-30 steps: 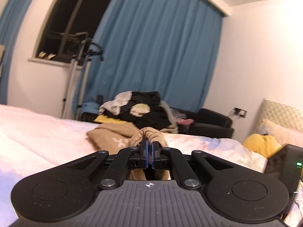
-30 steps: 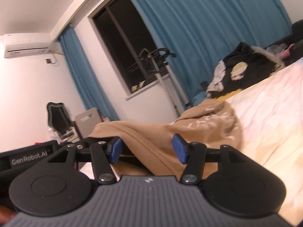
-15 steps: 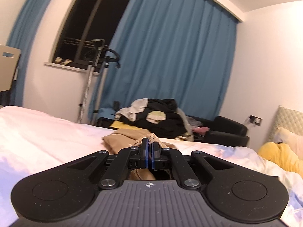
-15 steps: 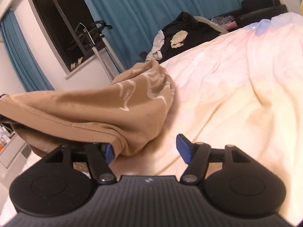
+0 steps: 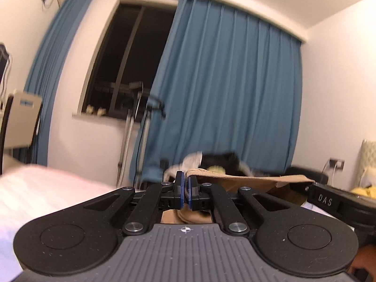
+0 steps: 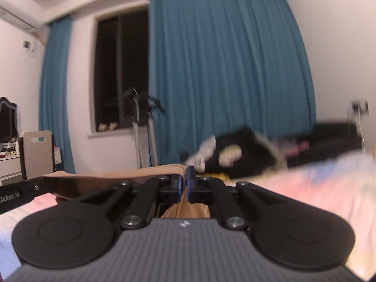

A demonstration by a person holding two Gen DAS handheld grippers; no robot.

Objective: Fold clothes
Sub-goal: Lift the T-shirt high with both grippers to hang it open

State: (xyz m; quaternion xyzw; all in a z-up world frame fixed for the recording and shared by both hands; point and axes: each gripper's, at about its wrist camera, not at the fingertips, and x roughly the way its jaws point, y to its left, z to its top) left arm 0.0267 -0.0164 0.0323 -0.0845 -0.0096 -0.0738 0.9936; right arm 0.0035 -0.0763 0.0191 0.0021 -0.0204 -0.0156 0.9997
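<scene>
A tan garment (image 5: 244,181) is stretched between my two grippers above the bed. My left gripper (image 5: 186,188) is shut on one end of its ribbed hem. My right gripper (image 6: 184,183) is shut on the other end, and the garment (image 6: 122,176) runs off to the left of it. Part of the cloth hangs below each gripper. The right gripper's body (image 5: 333,199) shows at the right of the left wrist view. The left gripper's body (image 6: 16,195) shows at the left of the right wrist view.
The pink-white bed (image 6: 317,188) lies below. A pile of dark clothes (image 6: 237,155) sits on a black sofa (image 6: 333,136) by the blue curtain (image 5: 223,98). A garment steamer stand (image 5: 136,127) is by the window. A chair (image 6: 35,150) stands at the left.
My right gripper has shut on the garment's hem. Both grippers have lifted and tilted up, so the garment now hangs taut between them above the bed.
</scene>
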